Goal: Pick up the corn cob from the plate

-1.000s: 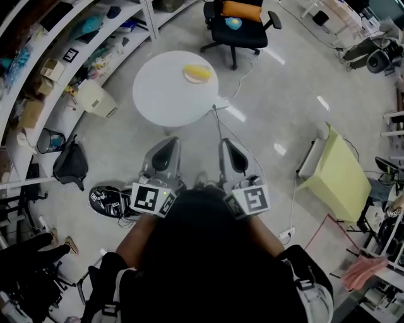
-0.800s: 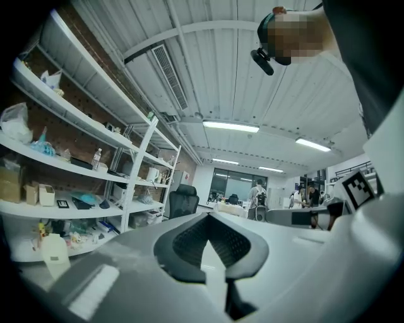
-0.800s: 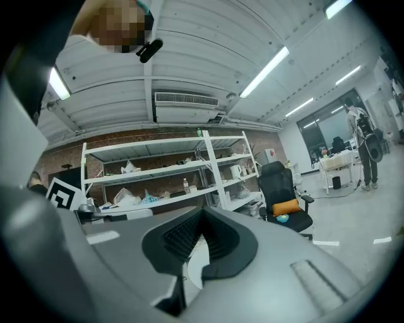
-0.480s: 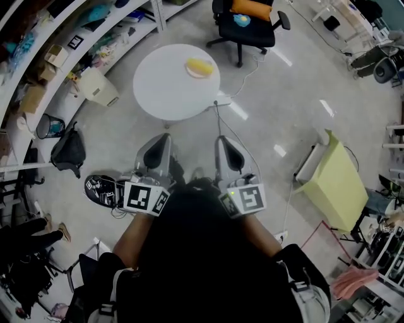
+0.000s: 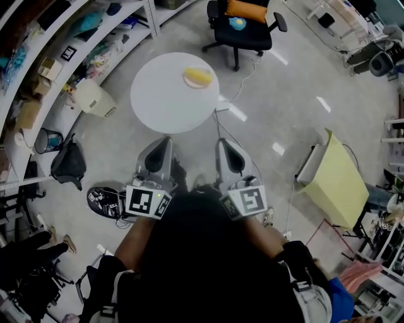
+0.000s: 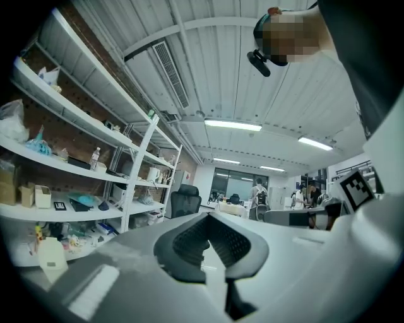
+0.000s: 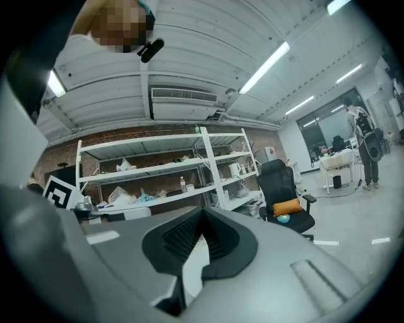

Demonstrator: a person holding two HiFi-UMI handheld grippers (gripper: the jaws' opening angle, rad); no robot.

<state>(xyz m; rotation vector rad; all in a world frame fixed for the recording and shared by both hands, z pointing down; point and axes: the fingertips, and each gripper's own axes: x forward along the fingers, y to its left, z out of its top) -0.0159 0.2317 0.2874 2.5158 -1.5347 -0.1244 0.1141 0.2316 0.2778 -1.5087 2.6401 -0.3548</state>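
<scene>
Since both tools sit low and close to the body, well short of the table point(image 5: 165, 104), this reads as the approach, no reach begun. Head view: left gripper point(image 5: 165, 141) and right gripper point(image 5: 222, 142) side by side, pointing level toward the round white table, prob. kept parallel for walking up. Corn cob point(image 5: 199, 76) lies on the plate point(image 5: 187, 81) near the table's far right edge, well apart from both tools; plate holds only the cob, rest of the tabletop bare. Office chair point(image 5: 243, 31) beyond the table has an orange cushion point(image 5: 245, 9) and a small blue item on the seat. Shelves point(image 5: 60, 53) at left carry boxes and misc. clutter; bin point(image 5: 49, 140) on the floor below, contents can't tell. Left gripper view: left gripper point(image 6: 213, 255) jaws together, nothing between them; shelves point(image 6: 76, 165) and chair point(image 6: 185, 203) ahead, cob not visible. Right gripper view: right gripper point(image 7: 197, 246) jaws closed, empty; shelves point(image 7: 158, 176), chair point(image 7: 285, 189) with cushion point(image 7: 287, 207) ahead, a sliver of white between the pads looks like the table. Jaws will need to open before any grab.
</scene>
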